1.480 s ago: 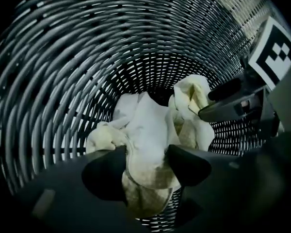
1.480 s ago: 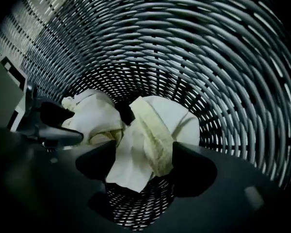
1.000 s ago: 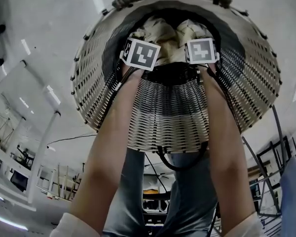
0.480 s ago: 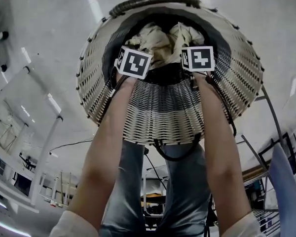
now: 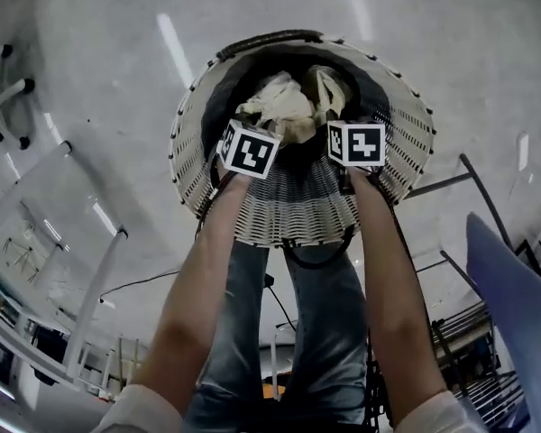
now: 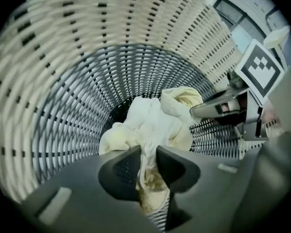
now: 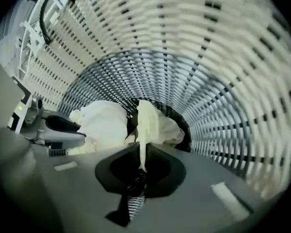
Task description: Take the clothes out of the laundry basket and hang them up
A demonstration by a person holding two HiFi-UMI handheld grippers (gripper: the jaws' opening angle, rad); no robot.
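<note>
A cream garment point(image 5: 288, 106) lies bunched inside the woven laundry basket point(image 5: 216, 97) on the floor. Both grippers reach into the basket. My left gripper point(image 6: 146, 155) is shut on a fold of the cream garment point(image 6: 153, 120), cloth pinched between its black fingers point(image 6: 121, 171). My right gripper point(image 7: 141, 152) is shut on a narrow strip of the same cream cloth point(image 7: 146, 120), which rises up from its jaws. In the head view the left gripper's marker cube point(image 5: 250, 149) and the right one's cube point(image 5: 358, 142) sit over the basket's near rim.
The basket's wicker wall point(image 6: 87, 57) surrounds both grippers closely. A black cable point(image 5: 316, 258) loops over the near rim. A dark metal rack point(image 5: 469, 332) stands at the right, with a blue cloth point(image 5: 514, 296) beside it. Pale floor point(image 5: 90, 79) surrounds the basket.
The basket looks smaller and farther away in the head view; both grippers have come up toward the rim with the cream cloth in them.
</note>
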